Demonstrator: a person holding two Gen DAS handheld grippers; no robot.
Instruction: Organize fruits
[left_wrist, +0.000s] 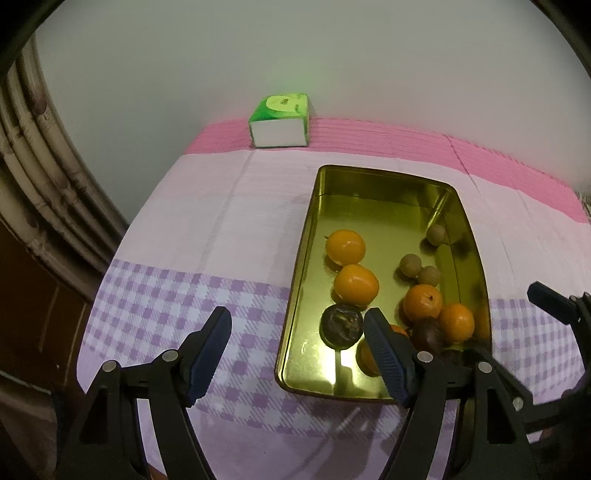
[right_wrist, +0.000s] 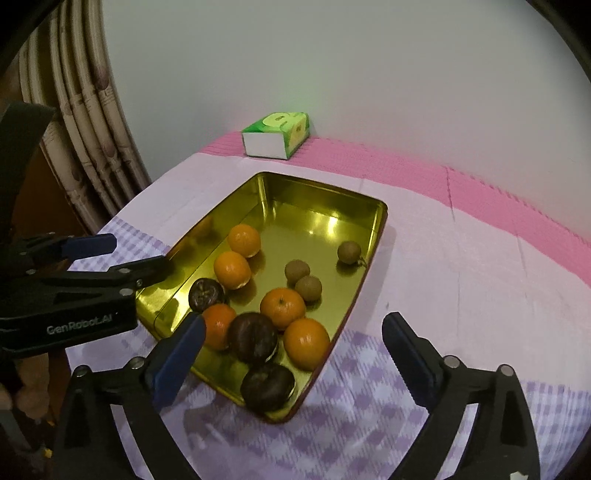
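Fruit all inside gold tin (right_wrist: 325, 201): oranges, longans, dark passion fruits; none left on counter (right_wrist: 461, 295) around tin. Both hand-held grippers, left (left_wrist: 297, 354) and right (right_wrist: 293, 363), released, empty.

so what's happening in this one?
A person holding two grippers is sorting fruit into a gold tin tray on a checked tablecloth. The tray holds five oranges, three dark passion fruits and three small brown longans. The right gripper is open and empty over the tray's near end. The left gripper is open too, straddling the tray's left rim, holding nothing. A green tissue box sits at the back.
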